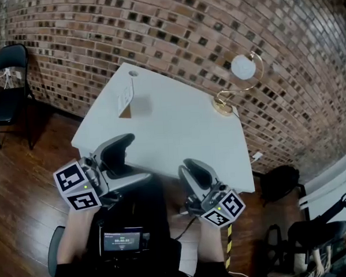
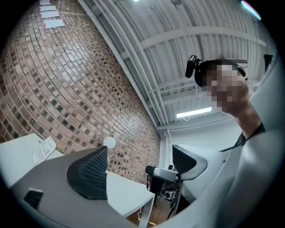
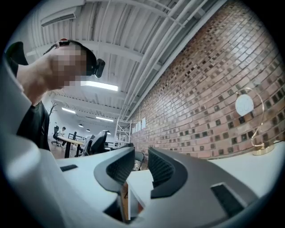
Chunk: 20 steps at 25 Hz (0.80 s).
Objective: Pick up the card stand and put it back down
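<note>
Standing upright on the far-left part of the white desk (image 1: 178,135), the card stand (image 1: 126,101) is sitting untouched, a printed card showing in it, well apart from both grippers. The gold ring lamp (image 1: 235,82) is standing on the far-right side of the same desk, apart from the stand. Left gripper (image 1: 138,159) is hovering at the near edge, nose tilting up; its fingers (image 2: 91,173) are standing wide apart with nothing between them, only the desk corner and the other gripper showing beyond the gap. Right gripper (image 1: 193,171) is hovering just beside it at the near edge, roughly level; its fingers (image 3: 162,171) are standing narrowly apart, not closing on anything. Brick wall (image 1: 184,30) is running behind the desk, and a black chair (image 1: 8,80) is standing against it at far left.
</note>
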### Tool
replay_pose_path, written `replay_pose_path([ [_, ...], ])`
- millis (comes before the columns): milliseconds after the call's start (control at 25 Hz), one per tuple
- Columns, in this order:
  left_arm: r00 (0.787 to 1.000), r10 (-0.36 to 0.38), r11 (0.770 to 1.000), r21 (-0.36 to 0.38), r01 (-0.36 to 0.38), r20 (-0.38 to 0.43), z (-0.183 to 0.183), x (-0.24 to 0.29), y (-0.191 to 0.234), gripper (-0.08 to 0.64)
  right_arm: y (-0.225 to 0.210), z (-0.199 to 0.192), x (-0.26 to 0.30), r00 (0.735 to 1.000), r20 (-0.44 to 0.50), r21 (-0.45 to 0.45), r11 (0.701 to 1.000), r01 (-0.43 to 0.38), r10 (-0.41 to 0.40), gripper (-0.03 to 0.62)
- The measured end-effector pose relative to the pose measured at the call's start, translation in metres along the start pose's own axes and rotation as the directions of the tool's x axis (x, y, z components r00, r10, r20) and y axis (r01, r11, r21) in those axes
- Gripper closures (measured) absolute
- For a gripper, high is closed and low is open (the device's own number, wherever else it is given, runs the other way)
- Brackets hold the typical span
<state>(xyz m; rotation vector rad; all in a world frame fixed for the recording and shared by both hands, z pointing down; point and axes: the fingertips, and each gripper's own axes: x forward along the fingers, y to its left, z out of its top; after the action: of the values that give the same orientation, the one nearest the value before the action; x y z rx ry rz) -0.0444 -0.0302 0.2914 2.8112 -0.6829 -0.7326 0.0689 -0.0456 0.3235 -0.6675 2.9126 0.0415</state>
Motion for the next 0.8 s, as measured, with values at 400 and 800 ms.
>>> replay_pose_path([
  [400,1.0,0.006,1.0,0.012,-0.006,0.016,0.009,0.01,0.055,0.109,-0.046,-0.019,0.051,0.998,-0.054,0.001,1.0,-0.024,0.024,0.476],
  [800,0.998,0.054,0.998,-0.026,-0.053,0.045,0.013,0.002,0.1,0.109,-0.078,-0.047,0.132,0.979,-0.194,0.019,0.998,-0.064,0.067,0.425],
])
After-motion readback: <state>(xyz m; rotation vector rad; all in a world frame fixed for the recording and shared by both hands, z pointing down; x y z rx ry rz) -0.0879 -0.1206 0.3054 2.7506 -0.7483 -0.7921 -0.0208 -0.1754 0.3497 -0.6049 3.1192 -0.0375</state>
